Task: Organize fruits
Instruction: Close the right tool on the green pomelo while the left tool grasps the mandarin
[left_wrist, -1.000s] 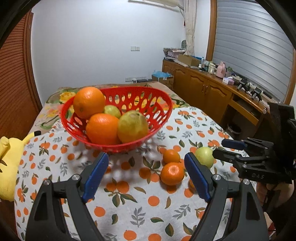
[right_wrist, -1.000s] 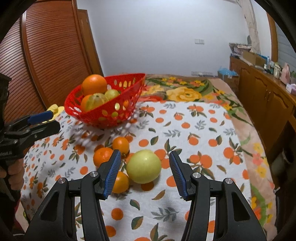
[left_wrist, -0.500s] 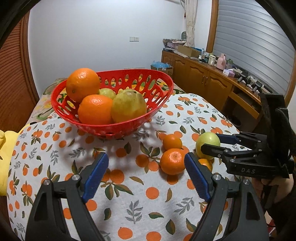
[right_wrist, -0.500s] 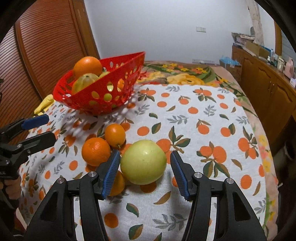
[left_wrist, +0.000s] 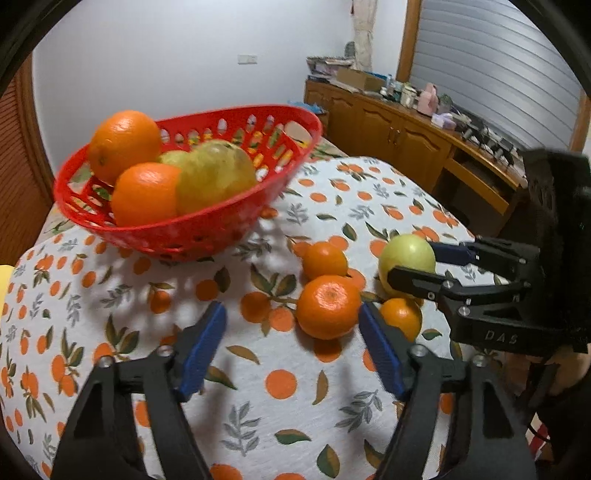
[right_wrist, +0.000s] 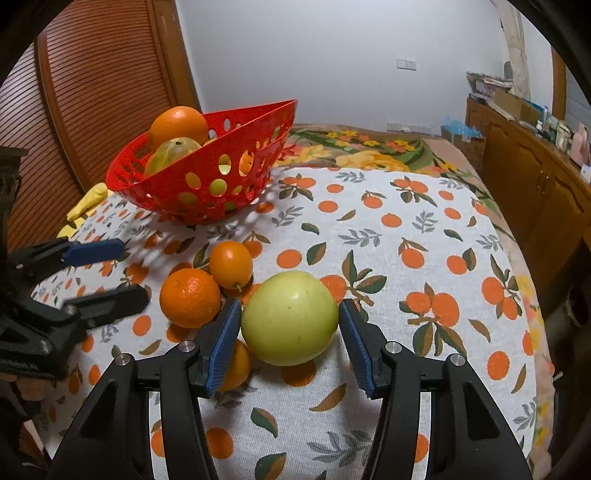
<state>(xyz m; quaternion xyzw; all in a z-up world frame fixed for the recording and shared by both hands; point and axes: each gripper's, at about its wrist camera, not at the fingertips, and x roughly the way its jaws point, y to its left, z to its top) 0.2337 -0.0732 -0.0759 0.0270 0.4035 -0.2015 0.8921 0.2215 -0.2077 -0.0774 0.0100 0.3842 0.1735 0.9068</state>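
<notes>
Left wrist view: the left gripper (left_wrist: 291, 339) hangs spread wide and empty, a mandarin (left_wrist: 328, 307) near its right finger.

Right wrist view: the right gripper (right_wrist: 290, 341), unclosed, brackets the green apple (right_wrist: 290, 317) on the tablecloth (right_wrist: 406, 229) (pads nearly touching). Grasping is under way; next, squeeze, then lift toward the red basket (right_wrist: 207, 177).

Tangerines (right_wrist: 190, 297) crowd left of green fruit (right_wrist: 290, 317).

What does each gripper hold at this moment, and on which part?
Nothing is held yet. The right gripper is open around the green apple, which sits on the tablecloth. The left gripper is open and empty.
</notes>
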